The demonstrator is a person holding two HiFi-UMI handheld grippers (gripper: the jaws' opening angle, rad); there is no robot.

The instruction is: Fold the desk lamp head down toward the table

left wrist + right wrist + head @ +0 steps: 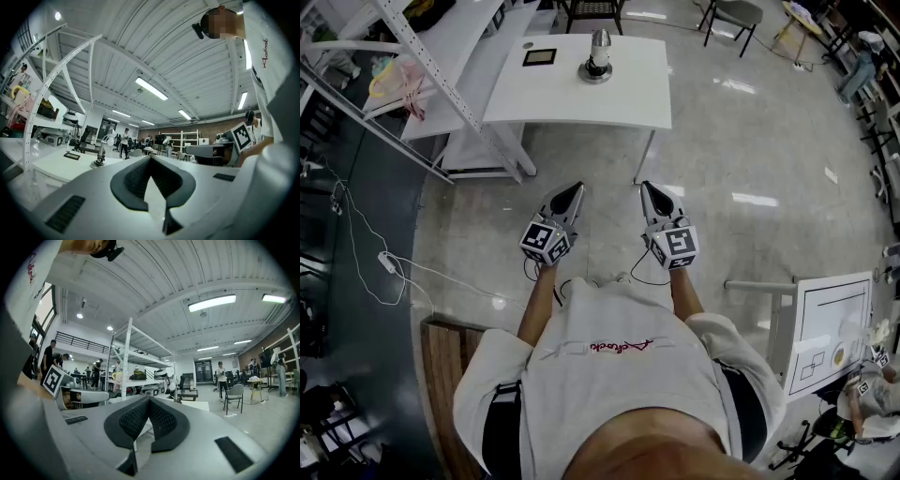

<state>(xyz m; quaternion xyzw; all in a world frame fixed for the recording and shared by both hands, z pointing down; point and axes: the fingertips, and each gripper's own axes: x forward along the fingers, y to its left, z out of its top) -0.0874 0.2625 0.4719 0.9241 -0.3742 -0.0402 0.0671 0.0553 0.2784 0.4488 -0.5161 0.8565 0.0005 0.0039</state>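
desk lamp [598, 54], shiny metal, round base, upright on matte white rectangular table [581, 101], top centre. left gripper [573, 192], right gripper [649, 191] mid-frame: tapered grey jaws closed, empty, ribbed black pads.

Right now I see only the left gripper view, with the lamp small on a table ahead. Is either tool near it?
Observer: No. The head view shows the left tool and right tool over the floor, short of the white table's near edge.
Operator: Is the right tool holding anything?
Observer: No; its own view shows the jaws together, empty.
Operator: Where on the table is the lamp?
Observer: The desk lamp stands nearer the far edge.
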